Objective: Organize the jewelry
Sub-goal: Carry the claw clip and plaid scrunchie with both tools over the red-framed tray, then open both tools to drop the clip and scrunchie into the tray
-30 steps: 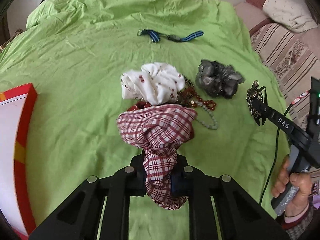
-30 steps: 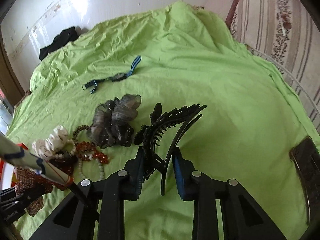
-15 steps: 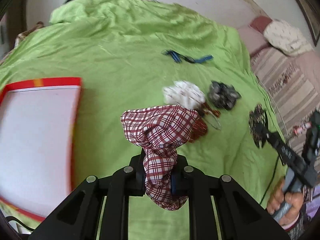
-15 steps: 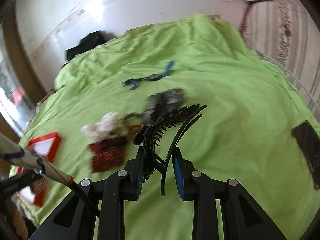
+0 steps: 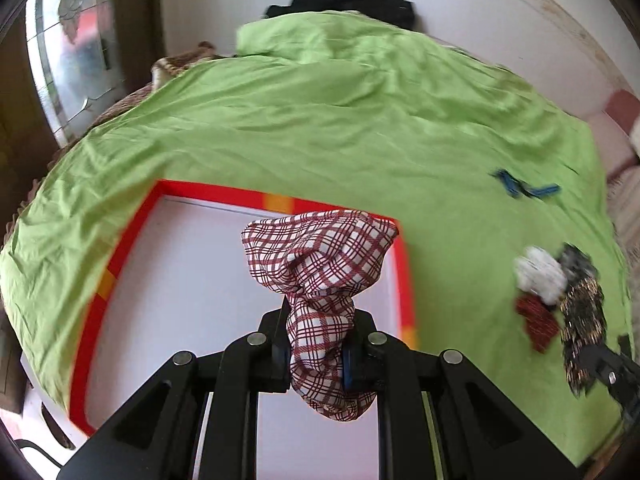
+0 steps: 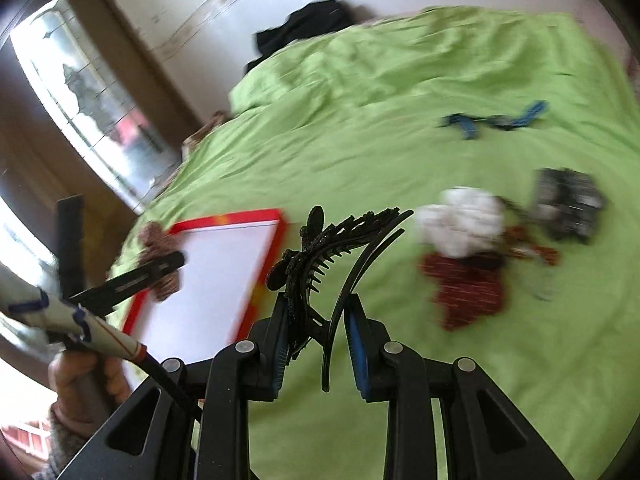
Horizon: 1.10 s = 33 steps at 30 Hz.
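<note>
Plaid scrunchie (image 5: 320, 264): your left gripper (image 5: 316, 354) is clamping it, hanging it over the red-rimmed box (image 5: 128, 252).
Black hair clip (image 6: 340, 256): your right gripper (image 6: 316, 344) is pinching it near the box's corner.
Box: its white floor is showing nothing inside, so nothing looks sorted yet.
Pile: a white scrunchie (image 6: 460, 220), grey scrunchie (image 6: 568, 204), red cloth piece (image 6: 468, 292) and beads are waiting on the green sheet (image 6: 400, 80).
Blue strap (image 6: 496, 118): lying apart, farther back.

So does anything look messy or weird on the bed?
Only the leftover pile: a white scrunchie, red cloth and beads lie heaped together beside a dark scrunchie. Nothing looks broken.
</note>
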Available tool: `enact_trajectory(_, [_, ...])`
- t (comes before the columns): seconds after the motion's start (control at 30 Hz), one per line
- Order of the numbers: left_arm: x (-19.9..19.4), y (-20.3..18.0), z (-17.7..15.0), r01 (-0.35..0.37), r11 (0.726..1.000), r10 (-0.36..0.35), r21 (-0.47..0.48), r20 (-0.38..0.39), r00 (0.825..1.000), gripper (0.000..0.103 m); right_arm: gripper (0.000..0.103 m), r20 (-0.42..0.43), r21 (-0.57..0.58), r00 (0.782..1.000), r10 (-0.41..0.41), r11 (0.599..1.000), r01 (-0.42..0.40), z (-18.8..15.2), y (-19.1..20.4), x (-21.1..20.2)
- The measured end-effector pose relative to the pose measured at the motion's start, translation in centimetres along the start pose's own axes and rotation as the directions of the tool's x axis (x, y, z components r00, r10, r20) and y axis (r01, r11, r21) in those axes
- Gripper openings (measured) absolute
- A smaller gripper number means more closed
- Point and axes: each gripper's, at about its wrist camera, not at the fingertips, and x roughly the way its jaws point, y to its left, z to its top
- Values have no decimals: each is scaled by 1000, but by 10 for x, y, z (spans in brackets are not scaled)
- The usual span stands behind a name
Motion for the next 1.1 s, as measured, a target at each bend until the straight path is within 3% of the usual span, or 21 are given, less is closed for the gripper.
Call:
enact_trajectory(0.3, [56, 74, 26, 48, 984, -60, -174, -64, 996, 15, 29, -131, -128, 991, 11, 991, -28, 29, 88, 110])
enact_trajectory(0.57, [80, 123, 35, -51, 958, 32, -281, -72, 997, 16, 29, -189, -152, 981, -49, 988, 20, 42, 104, 180])
enact_trajectory(0.67, [82, 133, 35, -69, 953, 52, -295, -65, 997, 21, 29, -199, -151, 978, -67, 988, 37, 46, 103, 195])
enact_trajectory(0.8, [79, 135, 36, -61, 950, 48, -306, -49, 998, 38, 32, -209, -166, 974, -82, 985, 47, 44, 107, 206])
enact_trajectory(0.87, [78, 133, 37, -49, 951, 39, -306, -36, 999, 41, 32, -195, -178, 976, -94, 982, 59, 43, 109, 207])
enact_trajectory(0.97, [70, 130, 37, -29, 955, 27, -295, -12, 1000, 50, 43, -192, -177, 977, -89, 983, 55, 42, 111, 204])
enact_trajectory(1.03, [63, 127, 37, -12, 957, 17, -289, 14, 1000, 55, 57, -179, -175, 981, -79, 983, 47, 43, 111, 197])
enact_trajectory(1.1, [56, 126, 38, 0, 957, 10, -290, 34, 999, 58, 60, -162, -170, 984, -73, 984, 45, 44, 110, 189])
